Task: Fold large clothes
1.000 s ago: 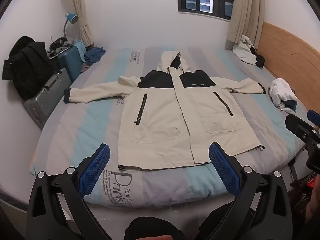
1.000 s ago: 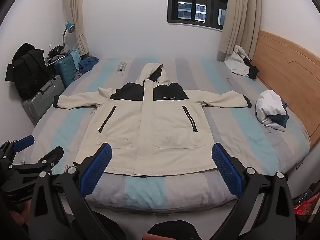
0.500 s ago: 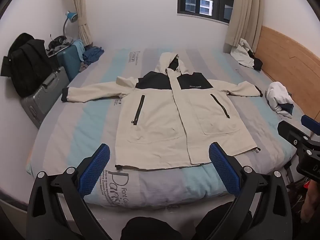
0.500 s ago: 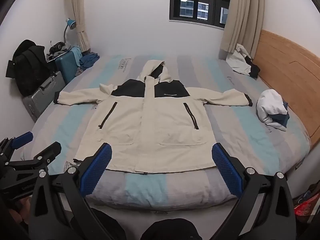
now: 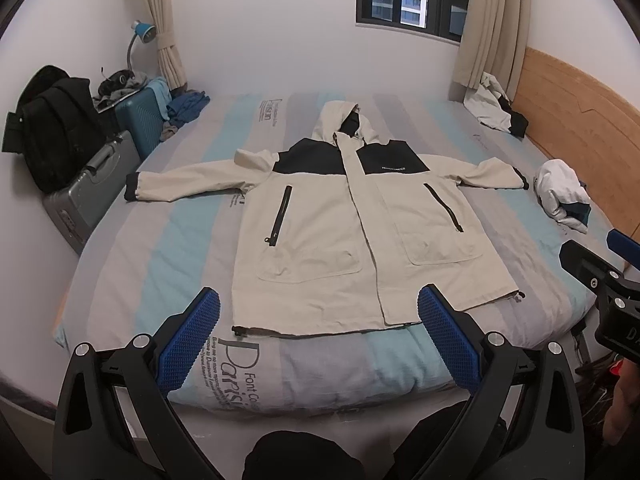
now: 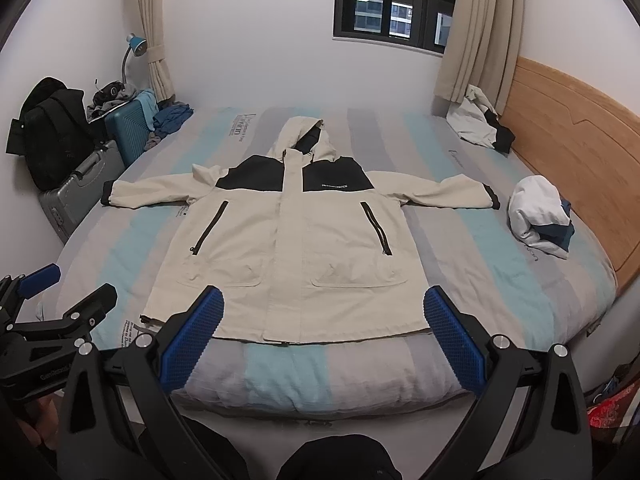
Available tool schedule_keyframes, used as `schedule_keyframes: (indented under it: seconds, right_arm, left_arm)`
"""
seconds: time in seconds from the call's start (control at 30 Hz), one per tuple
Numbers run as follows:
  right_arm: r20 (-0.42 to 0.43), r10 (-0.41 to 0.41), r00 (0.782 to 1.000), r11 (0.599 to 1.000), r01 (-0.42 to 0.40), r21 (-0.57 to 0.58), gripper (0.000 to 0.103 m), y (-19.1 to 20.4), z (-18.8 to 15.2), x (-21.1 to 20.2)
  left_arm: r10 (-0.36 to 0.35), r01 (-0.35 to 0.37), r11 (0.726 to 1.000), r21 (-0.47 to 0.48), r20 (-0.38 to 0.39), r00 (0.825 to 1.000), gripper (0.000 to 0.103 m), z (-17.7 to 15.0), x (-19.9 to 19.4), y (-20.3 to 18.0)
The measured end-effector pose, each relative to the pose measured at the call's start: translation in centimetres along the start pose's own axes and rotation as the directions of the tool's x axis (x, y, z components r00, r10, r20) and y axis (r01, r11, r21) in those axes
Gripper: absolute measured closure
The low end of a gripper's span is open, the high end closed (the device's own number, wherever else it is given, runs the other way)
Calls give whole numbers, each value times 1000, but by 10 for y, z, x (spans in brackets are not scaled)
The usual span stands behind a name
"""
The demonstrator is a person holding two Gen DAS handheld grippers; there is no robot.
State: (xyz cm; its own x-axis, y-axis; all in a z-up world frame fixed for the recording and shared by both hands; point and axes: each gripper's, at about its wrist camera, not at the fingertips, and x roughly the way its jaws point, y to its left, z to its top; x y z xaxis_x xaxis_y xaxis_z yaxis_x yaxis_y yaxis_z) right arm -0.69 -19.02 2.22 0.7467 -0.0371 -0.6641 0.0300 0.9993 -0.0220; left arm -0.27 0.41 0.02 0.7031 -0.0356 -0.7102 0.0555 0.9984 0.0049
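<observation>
A cream hooded jacket (image 5: 352, 232) with black shoulder panels lies flat and face up on the striped bed (image 5: 160, 248), sleeves spread to both sides, hood toward the window. It also shows in the right wrist view (image 6: 296, 248). My left gripper (image 5: 319, 332) is open and empty, held off the foot of the bed before the jacket's hem. My right gripper (image 6: 323, 332) is open and empty, also before the hem. The right gripper shows at the right edge of the left wrist view (image 5: 600, 280); the left gripper shows at the left edge of the right wrist view (image 6: 52, 312).
A bundled white and blue garment (image 6: 540, 216) lies on the bed's right side by the wooden headboard (image 6: 568, 136). Another white garment (image 6: 480, 124) lies at the far right corner. Suitcases (image 5: 92, 192) and a black bag (image 5: 56, 132) stand left of the bed.
Both grippers have risen slightly and tilted, so the jacket sits a little higher and more centred in view. The jacket has not moved. Both grippers stay open.
</observation>
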Motion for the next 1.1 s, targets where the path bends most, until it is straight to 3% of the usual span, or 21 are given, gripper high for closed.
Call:
schedule_keyframes:
  seconds: [1.1]
  right_arm:
    - [3,-3,1000,1000,3,-11,7,3,3,-2]
  left_arm:
    - [13,-13,1000,18,3,1000,6,-3,0,-2]
